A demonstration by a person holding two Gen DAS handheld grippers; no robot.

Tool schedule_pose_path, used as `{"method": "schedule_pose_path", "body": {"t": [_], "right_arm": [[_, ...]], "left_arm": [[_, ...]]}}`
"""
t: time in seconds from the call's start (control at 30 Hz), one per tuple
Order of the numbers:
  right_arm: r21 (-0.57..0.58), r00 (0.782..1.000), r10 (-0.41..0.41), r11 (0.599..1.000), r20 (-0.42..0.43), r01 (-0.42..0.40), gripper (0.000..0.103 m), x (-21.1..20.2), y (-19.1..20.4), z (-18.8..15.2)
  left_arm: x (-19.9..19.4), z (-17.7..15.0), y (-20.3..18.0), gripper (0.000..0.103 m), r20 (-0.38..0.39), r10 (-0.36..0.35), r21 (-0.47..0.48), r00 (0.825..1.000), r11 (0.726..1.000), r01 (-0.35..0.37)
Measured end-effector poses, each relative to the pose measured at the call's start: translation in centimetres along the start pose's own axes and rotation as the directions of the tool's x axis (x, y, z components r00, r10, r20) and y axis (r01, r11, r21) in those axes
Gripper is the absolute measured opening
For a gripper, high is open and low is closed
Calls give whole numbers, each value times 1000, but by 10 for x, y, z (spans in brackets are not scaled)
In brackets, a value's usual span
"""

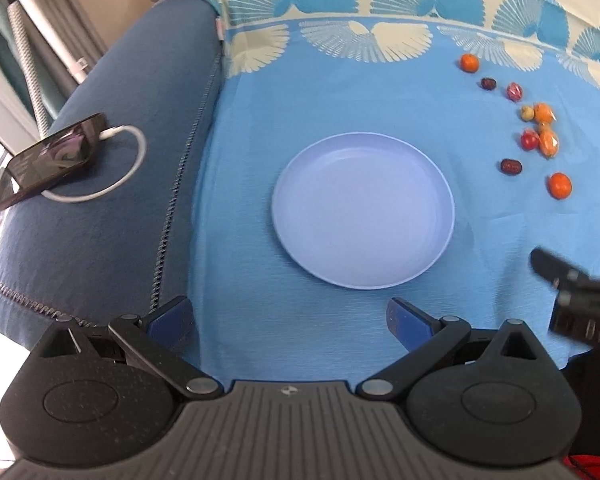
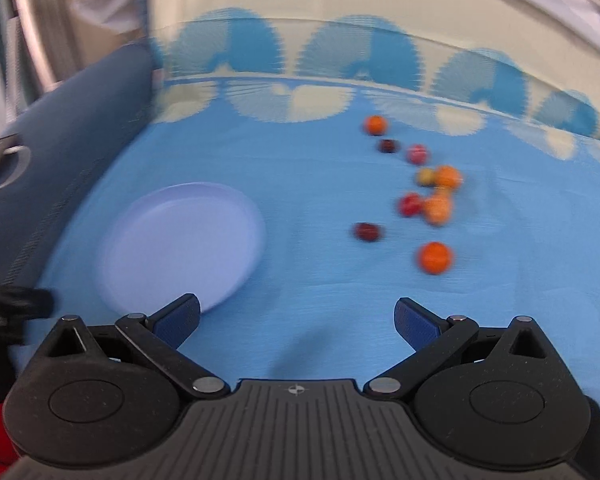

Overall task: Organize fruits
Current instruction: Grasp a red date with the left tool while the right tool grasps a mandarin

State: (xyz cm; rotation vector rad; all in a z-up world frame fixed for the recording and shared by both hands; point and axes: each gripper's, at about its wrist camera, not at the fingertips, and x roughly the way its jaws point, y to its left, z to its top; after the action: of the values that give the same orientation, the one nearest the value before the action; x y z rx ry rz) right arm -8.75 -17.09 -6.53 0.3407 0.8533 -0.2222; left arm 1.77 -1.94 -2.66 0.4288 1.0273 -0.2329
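My left gripper (image 1: 290, 318) hangs over the blue cloth (image 1: 340, 320) with its fingers (image 1: 172, 316) spread wide and nothing between them, just short of the lavender plate (image 1: 363, 216), which has nothing in it. My right gripper (image 2: 296, 320) is likewise released; its view is blurred. The small fruits (image 2: 420, 196) lie scattered on the cloth, right of the plate and apart from it. A phone (image 1: 48, 158) with a white cable (image 1: 130, 160) rests on the dark blue cushion (image 1: 100, 240).
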Motion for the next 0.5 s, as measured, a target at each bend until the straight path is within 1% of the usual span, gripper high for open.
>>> {"method": "schedule_pose_path", "body": {"t": [0.07, 0.13, 0.2, 0.23, 0.27, 0.33, 0.5], "right_arm": [[35, 997, -78, 996, 19, 77, 102, 13, -21, -4], [56, 992, -125, 991, 23, 123, 102, 23, -39, -5], [79, 984, -176, 981, 18, 175, 102, 40, -64, -5], [84, 983, -184, 980, 15, 182, 102, 43, -69, -5], [103, 981, -194, 976, 7, 192, 102, 60, -86, -5], [113, 980, -200, 973, -8, 200, 102, 77, -99, -4], [118, 982, -189, 975, -1, 187, 102, 124, -121, -4]], "left_arm": [[5, 5, -11, 103, -9, -10, 23, 1000, 1000, 10], [10, 12, -24, 103, -21, -29, 53, 999, 998, 30], [16, 20, -39, 103, -32, -64, 86, 997, 994, 67], [20, 25, -47, 103, -41, -82, 102, 996, 991, 86], [24, 30, -56, 103, -51, -101, 115, 994, 988, 107], [33, 42, -72, 103, -60, -133, 129, 989, 982, 140], [65, 77, -117, 103, -61, -165, 184, 984, 967, 174]]}}
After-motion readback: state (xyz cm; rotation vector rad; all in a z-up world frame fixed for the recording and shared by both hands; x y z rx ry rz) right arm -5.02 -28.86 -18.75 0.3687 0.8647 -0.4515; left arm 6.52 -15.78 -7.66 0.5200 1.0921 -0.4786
